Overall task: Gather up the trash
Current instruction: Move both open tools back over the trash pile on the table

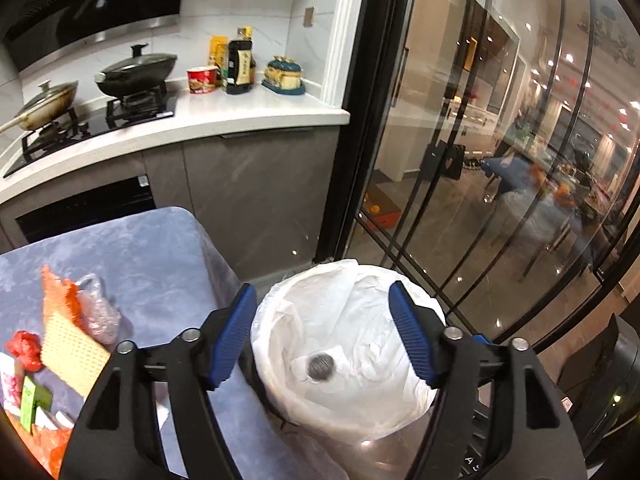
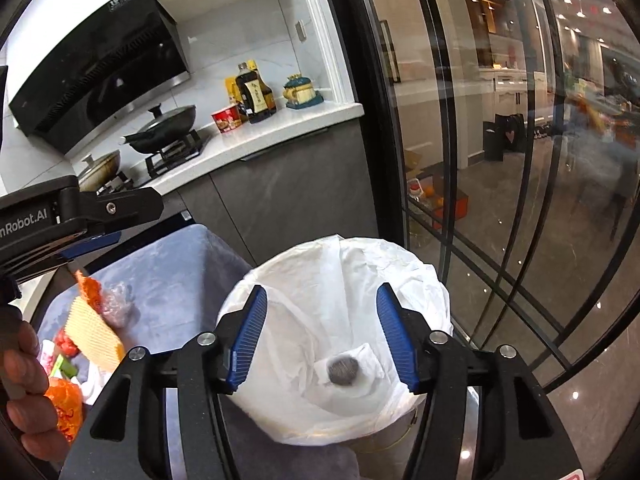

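Observation:
A trash bin lined with a white bag (image 1: 348, 344) (image 2: 340, 320) stands beside a blue-grey clothed table (image 1: 152, 264) (image 2: 168, 272). A grey metal scouring ball (image 1: 320, 367) (image 2: 343, 370) lies on a white wrapper at the bag's bottom. My left gripper (image 1: 323, 334) is open and empty above the bin's mouth. My right gripper (image 2: 322, 338) is open and empty above the bin too. On the table lie a yellow foam net (image 1: 70, 346) (image 2: 94, 334), orange mesh (image 1: 60, 292), a crumpled clear plastic bag (image 1: 98, 312) (image 2: 116, 304), red wrappers (image 1: 24, 350) and a green packet (image 1: 34, 398).
A kitchen counter (image 1: 224, 120) behind holds a stove with two lidded pans (image 1: 136, 70), a red noodle cup (image 1: 202, 79), a sauce bottle (image 1: 240, 66) and a ceramic jar set (image 1: 284, 76). Glass sliding doors (image 1: 480, 160) stand to the right. The left gripper's body (image 2: 60, 216) shows in the right view.

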`<state>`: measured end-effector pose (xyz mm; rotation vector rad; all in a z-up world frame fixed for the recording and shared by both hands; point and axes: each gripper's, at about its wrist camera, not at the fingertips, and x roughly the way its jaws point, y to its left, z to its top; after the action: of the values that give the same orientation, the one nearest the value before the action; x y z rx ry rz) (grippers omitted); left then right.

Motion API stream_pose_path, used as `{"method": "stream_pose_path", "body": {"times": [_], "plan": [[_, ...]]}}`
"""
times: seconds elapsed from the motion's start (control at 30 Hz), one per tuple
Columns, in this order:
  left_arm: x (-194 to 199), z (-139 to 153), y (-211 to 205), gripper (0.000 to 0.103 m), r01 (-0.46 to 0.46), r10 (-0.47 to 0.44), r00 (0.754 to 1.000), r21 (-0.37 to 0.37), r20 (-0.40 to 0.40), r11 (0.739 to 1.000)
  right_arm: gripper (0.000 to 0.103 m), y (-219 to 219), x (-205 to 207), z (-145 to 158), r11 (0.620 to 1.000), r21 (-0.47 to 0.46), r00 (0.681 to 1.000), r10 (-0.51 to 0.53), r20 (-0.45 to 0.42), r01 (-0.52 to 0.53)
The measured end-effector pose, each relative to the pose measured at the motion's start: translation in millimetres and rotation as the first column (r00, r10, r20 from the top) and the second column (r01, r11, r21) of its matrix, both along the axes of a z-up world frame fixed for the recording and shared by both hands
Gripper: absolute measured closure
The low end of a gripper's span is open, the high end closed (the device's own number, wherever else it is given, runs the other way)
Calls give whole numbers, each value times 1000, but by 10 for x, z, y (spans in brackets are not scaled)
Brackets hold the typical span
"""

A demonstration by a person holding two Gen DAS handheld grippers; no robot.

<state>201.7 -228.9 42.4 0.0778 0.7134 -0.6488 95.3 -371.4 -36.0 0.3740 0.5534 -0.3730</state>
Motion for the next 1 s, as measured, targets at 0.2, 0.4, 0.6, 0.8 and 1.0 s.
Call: {"method": "stream_pose_path", "body": {"times": [0.2, 0.4, 0.6, 0.8, 1.0], "plan": [[-129, 126, 347, 30, -54, 54, 998, -5, 33, 999, 42, 241, -119, 199, 999, -25, 999, 36, 36, -35], [-277, 189, 924, 22, -149, 149, 988, -17, 38, 989, 39, 555, -225, 376, 996, -35, 993, 89, 74, -87], [-438, 133, 1586, 19, -261, 260, 965, 4, 29, 965, 38, 944, -276, 451, 987, -43, 984, 156, 83, -152], [-588, -1, 2205, 18, -363, 363, 932, 27, 0, 931, 38, 1328, -326, 458, 976, -42, 974, 216, 73, -213], [-737, -166, 2669, 18, -434, 435, 900, 48, -23, 900, 38, 1668, -354, 400, 963, -33, 962, 269, 46, -268]]}}
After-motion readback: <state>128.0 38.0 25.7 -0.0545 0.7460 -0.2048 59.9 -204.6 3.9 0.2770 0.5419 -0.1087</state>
